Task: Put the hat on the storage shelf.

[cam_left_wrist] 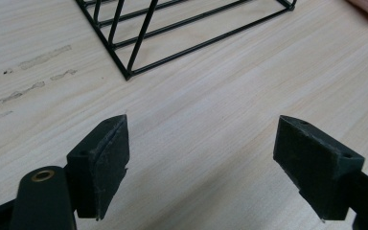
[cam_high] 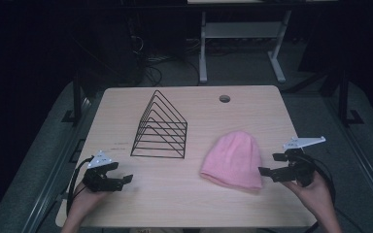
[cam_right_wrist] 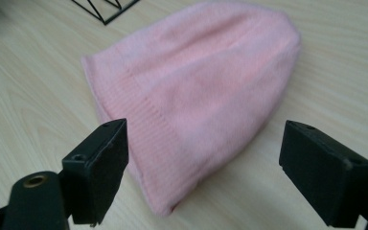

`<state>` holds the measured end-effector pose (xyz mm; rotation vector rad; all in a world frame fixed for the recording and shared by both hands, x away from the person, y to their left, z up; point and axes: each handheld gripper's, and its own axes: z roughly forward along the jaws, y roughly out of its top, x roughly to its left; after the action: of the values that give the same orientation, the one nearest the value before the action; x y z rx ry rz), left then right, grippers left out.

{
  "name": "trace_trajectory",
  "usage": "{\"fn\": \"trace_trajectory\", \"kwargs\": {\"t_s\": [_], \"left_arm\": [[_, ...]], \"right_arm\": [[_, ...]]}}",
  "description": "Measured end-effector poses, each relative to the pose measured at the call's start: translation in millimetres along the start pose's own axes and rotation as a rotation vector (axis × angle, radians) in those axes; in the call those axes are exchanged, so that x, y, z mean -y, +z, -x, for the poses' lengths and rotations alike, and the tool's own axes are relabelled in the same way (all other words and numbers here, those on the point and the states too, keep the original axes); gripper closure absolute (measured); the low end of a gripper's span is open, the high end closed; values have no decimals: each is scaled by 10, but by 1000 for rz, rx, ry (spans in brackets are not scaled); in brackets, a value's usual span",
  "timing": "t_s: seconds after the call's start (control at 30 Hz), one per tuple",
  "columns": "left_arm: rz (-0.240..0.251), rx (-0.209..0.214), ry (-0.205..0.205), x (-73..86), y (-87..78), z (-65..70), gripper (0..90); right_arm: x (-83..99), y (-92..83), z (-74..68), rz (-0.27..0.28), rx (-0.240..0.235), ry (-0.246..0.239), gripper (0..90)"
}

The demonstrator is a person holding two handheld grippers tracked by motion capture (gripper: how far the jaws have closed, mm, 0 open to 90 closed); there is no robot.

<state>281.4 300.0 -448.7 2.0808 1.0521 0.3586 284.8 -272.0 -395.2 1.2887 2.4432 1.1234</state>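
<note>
A pale wooden worktop (cam_high: 189, 199) carries everything, with a round cable hole (cam_high: 225, 99) near its far edge and some faint scuff marks (cam_left_wrist: 33, 72) on the left part of its surface. A black wire rack (cam_high: 160, 127) of triangular frames stands upright left of centre; one of its base corners (cam_left_wrist: 127, 75) shows in the left gripper view, well ahead of the jaws. A pink knitted beanie (cam_high: 234, 159) lies flat right of centre, apart from the rack, its ribbed brim toward the near edge of the worktop. The left hand-held gripper (cam_high: 124, 180) sits low over the near left corner, held by the person's left hand (cam_high: 82, 196), its jaws spread wide with bare wood between them. The right hand-held gripper (cam_high: 270, 165) is held by the right hand (cam_high: 315, 191) just beside the beanie's right edge, its jaws also wide apart; in the right gripper view the beanie (cam_right_wrist: 196, 96) lies between and ahead of them, untouched
</note>
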Motion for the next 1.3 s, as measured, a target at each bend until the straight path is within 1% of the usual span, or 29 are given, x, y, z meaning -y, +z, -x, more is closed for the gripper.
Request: {"fn": "trace_trajectory", "kwargs": {"t_s": [0.07, 0.1, 0.13, 0.17, 0.23, 0.3, 0.37, 0.4, 0.5, 0.53, 0.57, 0.63, 0.7, 0.73, 0.8, 0.87, 0.9, 0.93, 1.03, 1.07, 1.1, 1.2, 1.27, 1.3], "left_arm": [[4, 0, 0, 1, -3, -2, 201], [0, 0, 2, 2, -6, -9, 200], [-1, 0, 2, 3, -7, -16, 200], [0, -2, 0, 3, -4, -30, 200], [8, 2, -15, -1, 5, -35, 200], [7, 1, -13, -9, 11, -41, 200], [1, 1, -5, -14, 12, -44, 200], [1, 1, -5, -15, 13, -44, 200], [2, 2, -9, -13, 9, -45, 200], [2, 2, -9, -13, 9, -45, 201], [2, 3, -11, -10, 7, -45, 200], [0, 3, -10, -10, 1, -50, 200], [11, 2, -20, -9, -8, -55, 200], [6, 1, -17, -10, -23, -71, 200], [27, 3, -36, -6, -38, -82, 200], [29, 2, -41, -1, -44, -94, 200], [28, 3, -43, 0, -40, -96, 200], [26, 4, -44, 1, -34, -96, 201], [16, 8, -34, -8, -26, -88, 201], [16, 8, -34, -8, -26, -88, 200], [23, 8, -36, -14, -21, -75, 200], [23, 9, -34, -13, -23, -70, 201], [26, 11, -39, -12, -21, -71, 201], [20, 12, -33, -12, -23, -77, 201]], "right_arm": [[-84, 14, 13, 3, -20, 6, 168], [-129, 27, 25, -4, -23, 8, 167], [-154, 41, 41, -7, -25, 0, 168], [-181, 52, 44, -12, -29, 11, 167], [-252, 95, 74, -31, -34, 11, 167], [-307, 145, 101, -40, -44, 11, 168], [-362, 192, 123, -62, -47, 13, 168], [-387, 220, 135, -62, -52, 11, 168], [-472, 300, 181, -95, -51, 11, 168], [-472, 300, 181, -95, -51, 11, 168], [-519, 347, 221, -103, -50, 6, 168], [-558, 380, 250, -111, -52, 14, 168], [-589, 422, 282, -116, -54, 15, 169], [-603, 443, 298, -122, -56, 18, 169], [-627, 498, 335, -130, -55, 21, 170], [-647, 550, 373, -136, -57, 22, 171], [-660, 570, 388, -140, -57, 34, 171], [-669, 588, 409, -140, -57, 30, 171], [-714, 639, 453, -147, -62, 44, 171], [-714, 639, 453, -147, -62, 44, 171], [-742, 674, 481, -148, -68, 57, 172], [-770, 715, 510, -164, -60, 69, 172], [-791, 738, 551, -168, -50, 75, 172], [-801, 755, 582, -169, -45, 82, 172]]}}
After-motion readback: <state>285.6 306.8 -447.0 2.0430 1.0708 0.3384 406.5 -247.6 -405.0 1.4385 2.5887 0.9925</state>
